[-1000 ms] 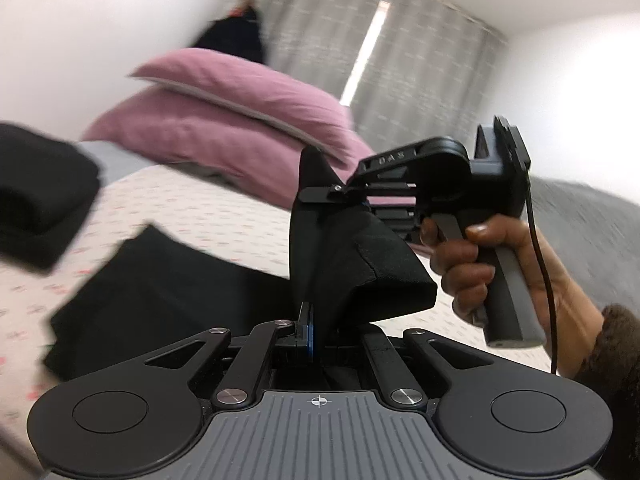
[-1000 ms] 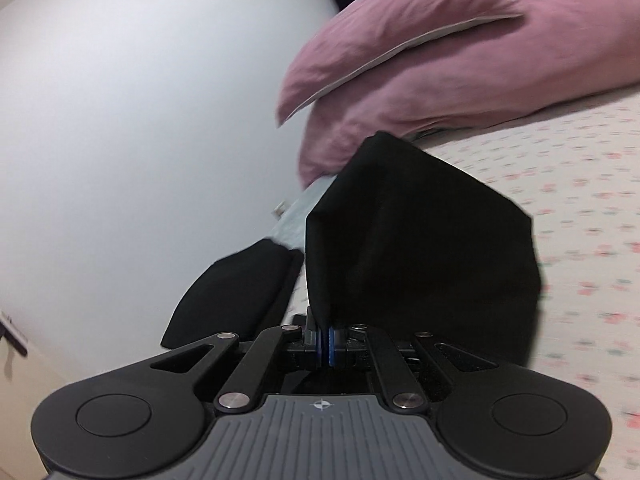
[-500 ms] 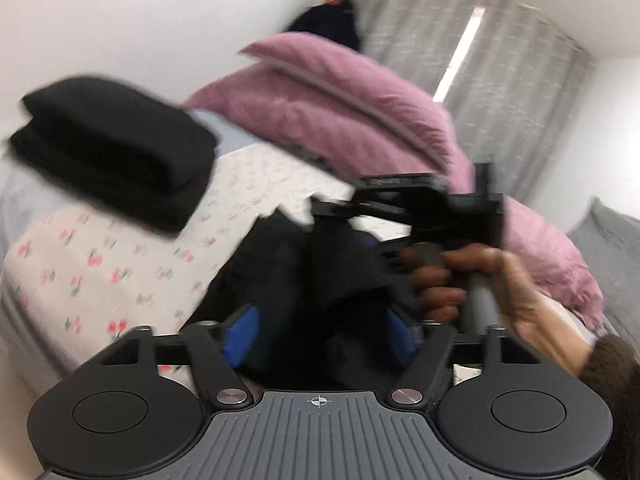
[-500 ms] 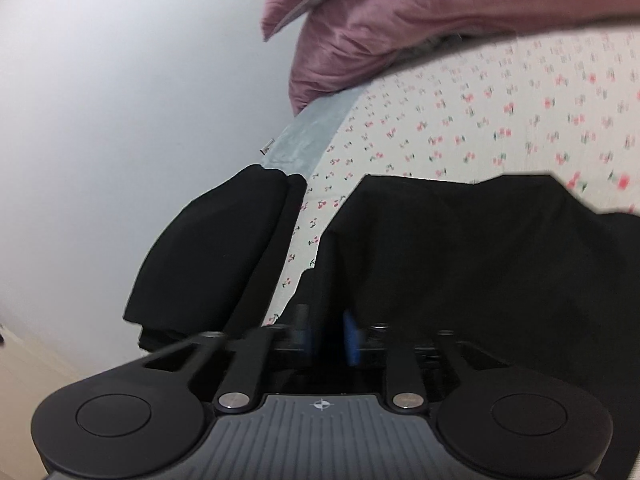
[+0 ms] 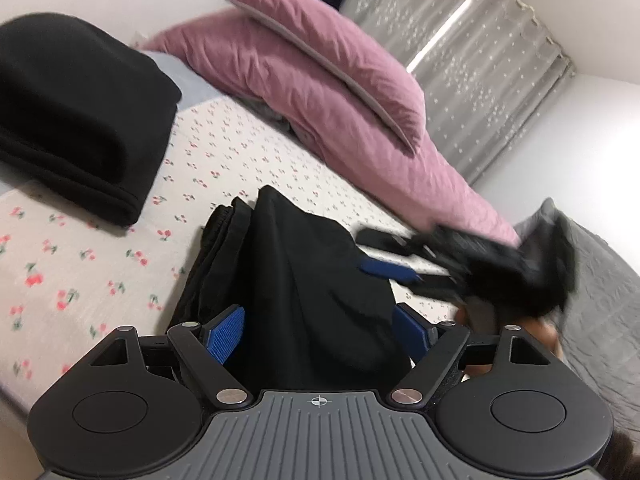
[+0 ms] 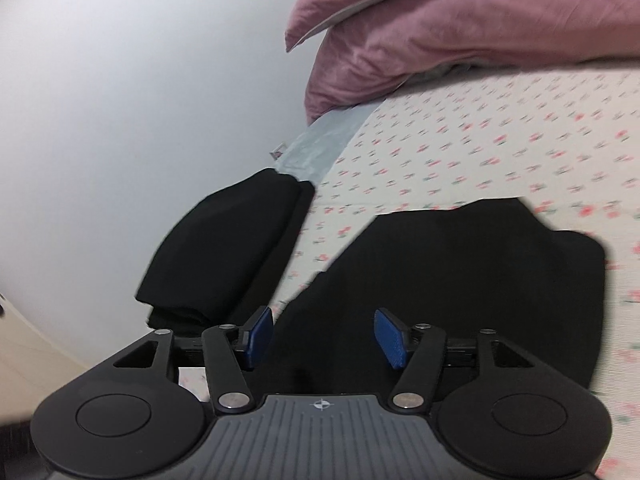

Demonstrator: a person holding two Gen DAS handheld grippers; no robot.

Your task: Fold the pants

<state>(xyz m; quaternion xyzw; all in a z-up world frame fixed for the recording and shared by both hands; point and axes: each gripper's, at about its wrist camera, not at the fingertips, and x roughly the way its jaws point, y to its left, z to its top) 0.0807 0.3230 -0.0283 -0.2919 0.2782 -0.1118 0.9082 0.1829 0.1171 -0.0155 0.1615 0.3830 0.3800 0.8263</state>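
Pants (image 5: 304, 280) lie in a dark folded bundle on the flowered bed (image 5: 80, 264), between my two tools, well short of the pink pillows (image 5: 320, 80) at the head end. My left gripper (image 5: 320, 330) has its jaws wide apart, the blue pads either side of the cloth and clamped on nothing. My right gripper (image 6: 324, 334) is likewise spread, jaws parted over the near part of the bundle with no fabric pinched. I judge the fold just laid down and let go, so the step in hand is release and tidy-up. Another folded black garment (image 6: 224, 256) sits toward the bed's wall-side edge, apart from my pants. The top layer looks humped and its far edge uneven. Next I would likely press it flat or pinch an edge for one more fold, taking all layers together.
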